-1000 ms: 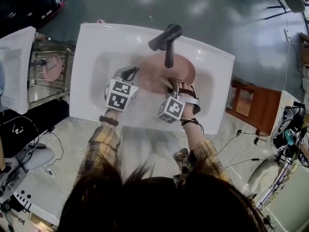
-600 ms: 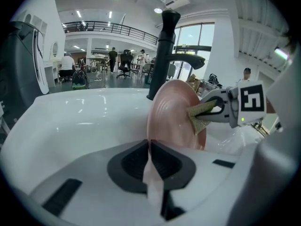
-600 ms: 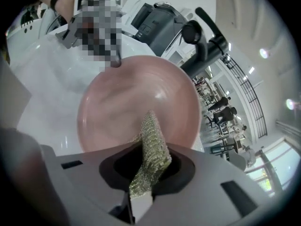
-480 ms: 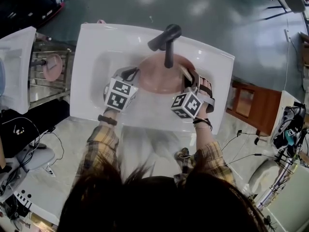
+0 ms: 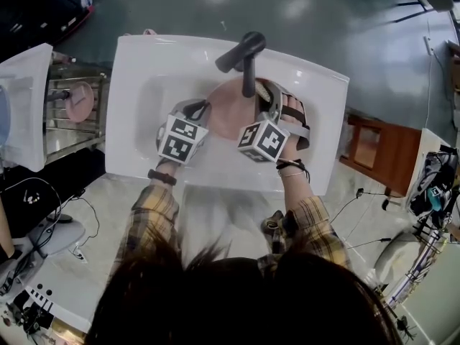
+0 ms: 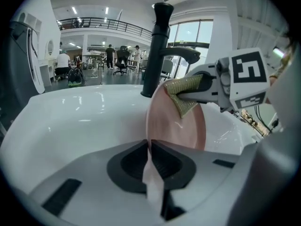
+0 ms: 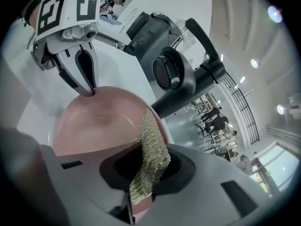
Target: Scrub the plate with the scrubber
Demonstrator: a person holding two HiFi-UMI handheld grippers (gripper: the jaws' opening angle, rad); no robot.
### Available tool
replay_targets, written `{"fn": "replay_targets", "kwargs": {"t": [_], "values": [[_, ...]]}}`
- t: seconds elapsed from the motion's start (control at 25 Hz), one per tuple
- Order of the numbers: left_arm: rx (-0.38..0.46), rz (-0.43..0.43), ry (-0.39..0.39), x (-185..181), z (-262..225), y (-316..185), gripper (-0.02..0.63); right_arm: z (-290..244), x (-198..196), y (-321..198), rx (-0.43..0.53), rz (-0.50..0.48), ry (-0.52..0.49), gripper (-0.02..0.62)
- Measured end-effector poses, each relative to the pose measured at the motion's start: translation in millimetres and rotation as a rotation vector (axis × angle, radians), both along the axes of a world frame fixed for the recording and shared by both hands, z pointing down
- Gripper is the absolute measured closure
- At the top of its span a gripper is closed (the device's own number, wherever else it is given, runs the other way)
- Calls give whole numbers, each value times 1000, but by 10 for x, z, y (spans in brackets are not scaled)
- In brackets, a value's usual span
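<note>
Pink plate [image 5: 228,115] held up on edge in the white sink [image 5: 144,70], just near of the black faucet [image 5: 244,52], left rim pinched between the shut jaws of the left gripper [image 6: 149,149], right gripper [image 7: 141,182] clamped on gold mesh scrubber [image 7: 153,147], which lies against the plate's upper right edge.

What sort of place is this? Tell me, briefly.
Probably a lab or test hall, not a home kitchen: a freestanding sink with faucet, cables across the floor, a balcony railing behind.
</note>
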State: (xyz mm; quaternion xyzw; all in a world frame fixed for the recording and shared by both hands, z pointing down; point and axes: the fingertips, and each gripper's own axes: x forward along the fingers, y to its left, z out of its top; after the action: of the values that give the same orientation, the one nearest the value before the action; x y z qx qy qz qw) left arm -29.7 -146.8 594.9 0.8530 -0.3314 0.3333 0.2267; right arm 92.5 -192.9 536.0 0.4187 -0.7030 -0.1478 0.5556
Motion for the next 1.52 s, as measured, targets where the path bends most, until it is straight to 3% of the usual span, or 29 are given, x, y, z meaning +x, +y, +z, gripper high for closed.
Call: {"fn": "replay_targets", "kwargs": {"t": [0.52,0.88,1.24,1.52], "values": [[-2,-31,-1,0,-9,9,583,350,-722,286,-47,-197,23,534],[-3,-24,-17,-9,33,-10,583,672,-867,544,-154,-169,-48,537],[-16,-18,-23,4,79,9,583,939,-707,827,-271,-151,-38,535],[-7,-26,-27,-2,84,7,581,1019,-216,951,-306,-100,27,535]]}}
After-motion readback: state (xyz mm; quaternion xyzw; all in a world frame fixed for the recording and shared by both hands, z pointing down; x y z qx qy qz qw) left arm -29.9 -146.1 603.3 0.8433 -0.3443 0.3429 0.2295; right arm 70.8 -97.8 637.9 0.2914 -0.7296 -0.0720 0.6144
